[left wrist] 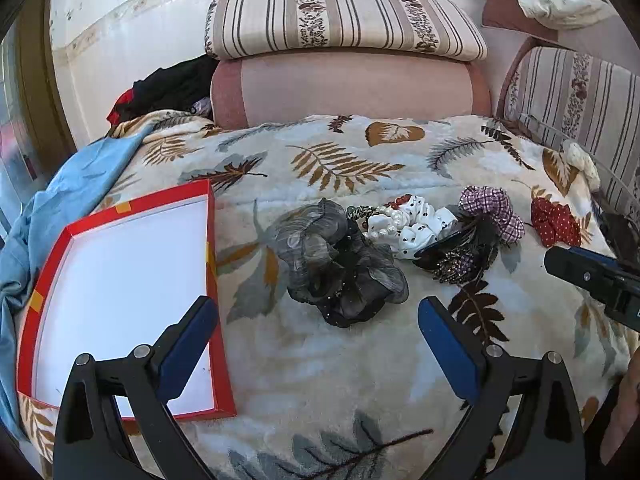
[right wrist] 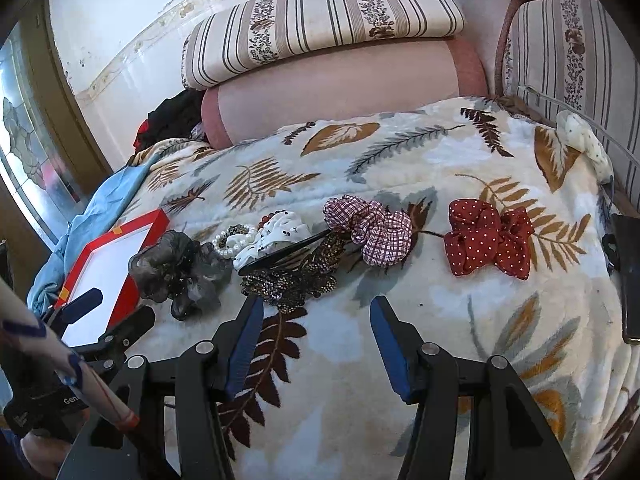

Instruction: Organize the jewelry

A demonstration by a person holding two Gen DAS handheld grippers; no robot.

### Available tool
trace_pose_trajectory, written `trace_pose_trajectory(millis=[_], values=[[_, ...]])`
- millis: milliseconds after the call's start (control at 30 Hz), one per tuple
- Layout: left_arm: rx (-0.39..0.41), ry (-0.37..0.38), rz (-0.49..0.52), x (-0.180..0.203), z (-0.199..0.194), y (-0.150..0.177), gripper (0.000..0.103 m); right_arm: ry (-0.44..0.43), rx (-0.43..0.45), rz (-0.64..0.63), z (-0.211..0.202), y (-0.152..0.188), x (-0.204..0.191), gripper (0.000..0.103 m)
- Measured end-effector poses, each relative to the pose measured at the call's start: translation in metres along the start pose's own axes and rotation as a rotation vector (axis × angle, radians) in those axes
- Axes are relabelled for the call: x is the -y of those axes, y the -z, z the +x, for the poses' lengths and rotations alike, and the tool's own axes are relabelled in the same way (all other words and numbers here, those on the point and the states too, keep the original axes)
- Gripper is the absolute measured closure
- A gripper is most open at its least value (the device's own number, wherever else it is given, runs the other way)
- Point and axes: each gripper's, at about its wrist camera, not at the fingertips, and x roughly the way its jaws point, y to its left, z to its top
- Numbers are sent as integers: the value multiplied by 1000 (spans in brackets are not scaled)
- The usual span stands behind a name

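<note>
A red-rimmed box lid (left wrist: 120,296) with a white inside lies at the left on the leaf-patterned blanket (left wrist: 340,360). To its right is a heap of hair pieces: a grey-black organza scrunchie (left wrist: 340,264), pearl bracelets (left wrist: 384,220), a white dotted scrunchie (left wrist: 420,224), a beaded dark clip (right wrist: 288,276), a checked scrunchie (right wrist: 368,232) and a red dotted scrunchie (right wrist: 486,236). My left gripper (left wrist: 318,312) is open just short of the grey scrunchie, nothing between its fingers. My right gripper (right wrist: 316,310) is open in front of the beaded clip, empty.
Striped cushions (left wrist: 344,20) and a pink bolster (left wrist: 348,88) back the bed. A blue cloth (left wrist: 60,208) hangs at the left, dark clothes (left wrist: 172,88) behind it. A cream dotted scrunchie (right wrist: 584,140) and a dark phone (right wrist: 630,276) lie at the right edge.
</note>
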Motion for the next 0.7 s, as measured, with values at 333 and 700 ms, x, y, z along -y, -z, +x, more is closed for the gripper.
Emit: trace_pose_trajectory(millis=[333,700], values=[[3,-16,11,1,-1,1,3,13,0,-5,0,1,2,43],[7,-12,-12,-6,5,-9,3,12,-6,6,3,1,4,42]])
